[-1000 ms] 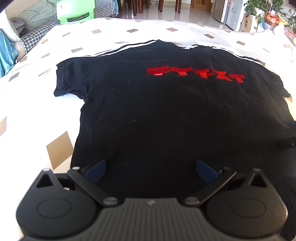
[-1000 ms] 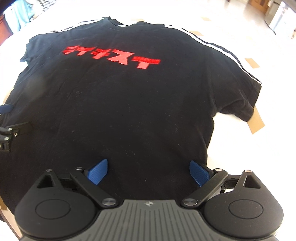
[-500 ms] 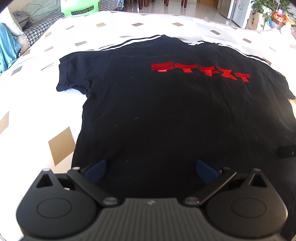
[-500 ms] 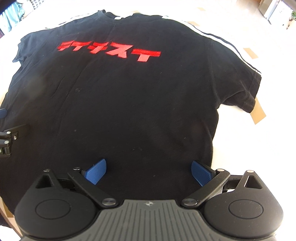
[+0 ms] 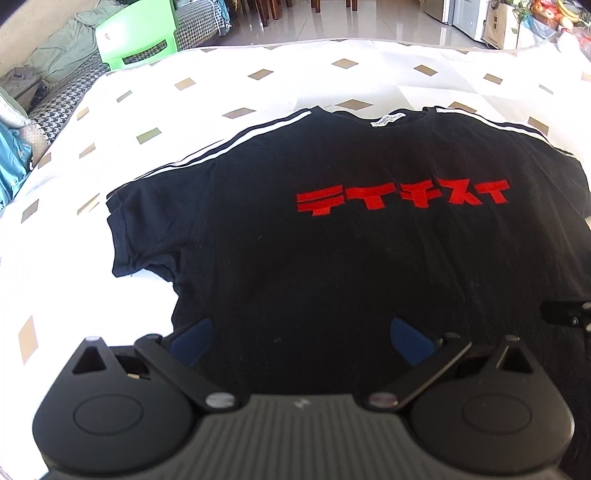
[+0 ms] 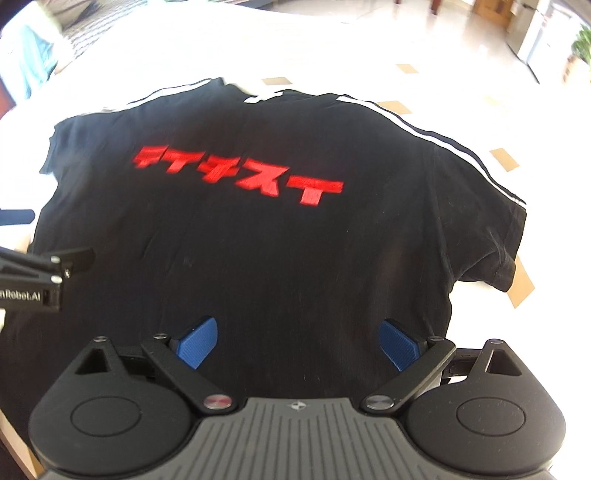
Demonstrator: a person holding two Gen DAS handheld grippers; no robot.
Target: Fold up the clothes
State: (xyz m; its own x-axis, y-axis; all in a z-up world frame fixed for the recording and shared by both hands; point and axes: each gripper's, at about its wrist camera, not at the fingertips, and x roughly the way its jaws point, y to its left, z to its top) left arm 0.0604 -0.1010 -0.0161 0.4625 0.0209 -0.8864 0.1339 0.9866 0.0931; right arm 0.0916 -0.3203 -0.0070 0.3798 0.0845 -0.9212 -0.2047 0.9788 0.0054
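A: What's under your left gripper?

B: Your shirt, black, spread flat on the white cloth with tan diamonds. Your left fingers stand wide, nothing between them, over the lower part of the shirt near its left edge.

A: And the left sleeve?

B: Laid out flat, its cuff at the far left, white stripes along the shoulder. Red print runs across the chest. Collar at the far side, small label inside.

A: Your right gripper?

B: Also over the lower shirt, fingers wide and empty. Whether either pair touches the fabric, you cannot tell.

A: Right sleeve?

B: Spread out to the right, cuff slightly rumpled, a tan diamond just beside it. The right view is a bit blurred.

A: Beyond the cloth?

B: Far left, a green chair and a houndstooth sofa; tiled floor at the back.
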